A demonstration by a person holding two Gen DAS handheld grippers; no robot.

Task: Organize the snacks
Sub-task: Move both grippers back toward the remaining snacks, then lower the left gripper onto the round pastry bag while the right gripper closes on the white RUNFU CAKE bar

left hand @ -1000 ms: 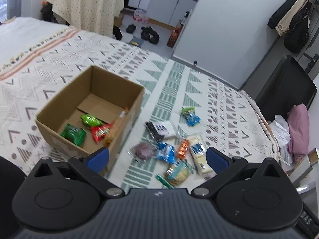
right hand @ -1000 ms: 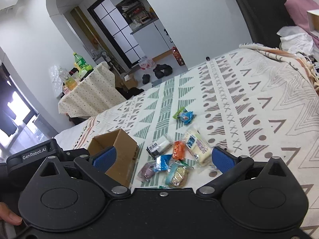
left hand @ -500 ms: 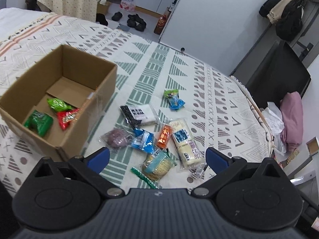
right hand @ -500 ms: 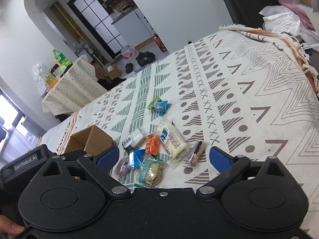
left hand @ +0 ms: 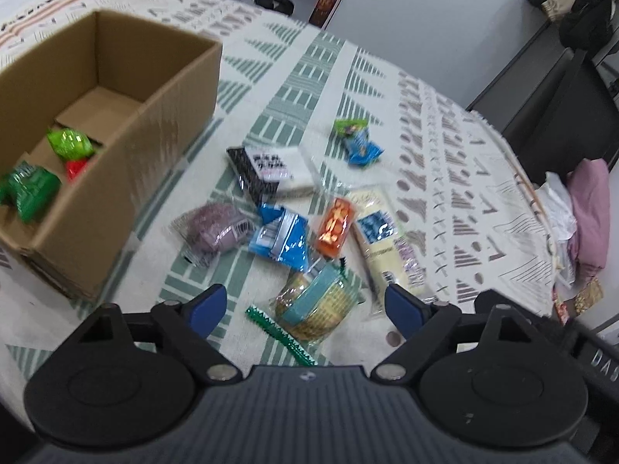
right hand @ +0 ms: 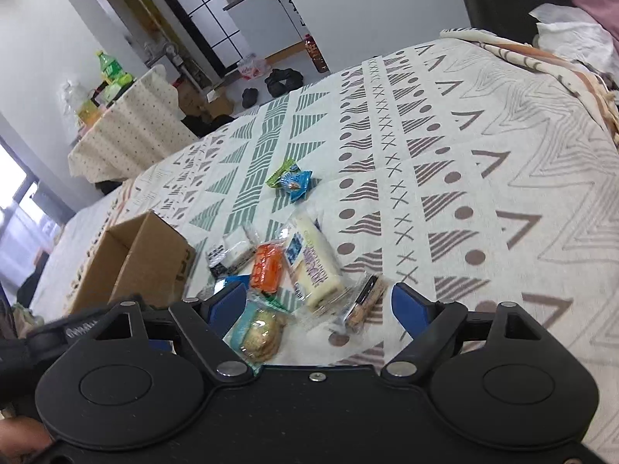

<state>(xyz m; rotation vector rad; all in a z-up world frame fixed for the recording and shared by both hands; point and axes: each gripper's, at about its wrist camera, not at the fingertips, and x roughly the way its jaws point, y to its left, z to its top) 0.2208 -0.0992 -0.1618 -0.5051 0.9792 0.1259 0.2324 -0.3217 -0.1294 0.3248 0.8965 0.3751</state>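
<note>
A: Left wrist view first. What is cut off or hard to read?

B: The cardboard box (left hand: 116, 147) runs off the left edge in the upper left of the frame, so its far side is lost. Inside it, a dark green packet (left hand: 29, 191), a lighter green one (left hand: 69, 143) and a red one (left hand: 77, 168) that the box wall half hides. The printing on every wrapper is blurred.

A: And the left gripper (left hand: 305, 305)?

B: Jaws spread wide, holding nothing. Between its blue fingertips (left hand: 207, 305), at lower centre, lies a biscuit pack (left hand: 313, 305) with a green strip (left hand: 278, 332) beside it. Above sit a purple packet (left hand: 214, 228), a blue packet (left hand: 282, 237), an orange packet (left hand: 334, 226), a long pale bar (left hand: 387, 243) and a black-and-white pack (left hand: 271, 170), all on the patterned bedspread (left hand: 445, 162).

A: Now the right wrist view.

B: The right gripper (right hand: 319, 305) is also wide apart and empty. Its left fingertip covers part of the blue packet (right hand: 234, 279). The biscuit pack (right hand: 259, 332) lies partly under the gripper body. A small brown snack (right hand: 365, 297) sits near the right fingertip. The box (right hand: 135, 259) is at left centre, its inside unseen. A blue-green pair of packets (right hand: 292, 179) lies apart, at centre. A draped table (right hand: 127, 131) stands in the upper left.
</note>
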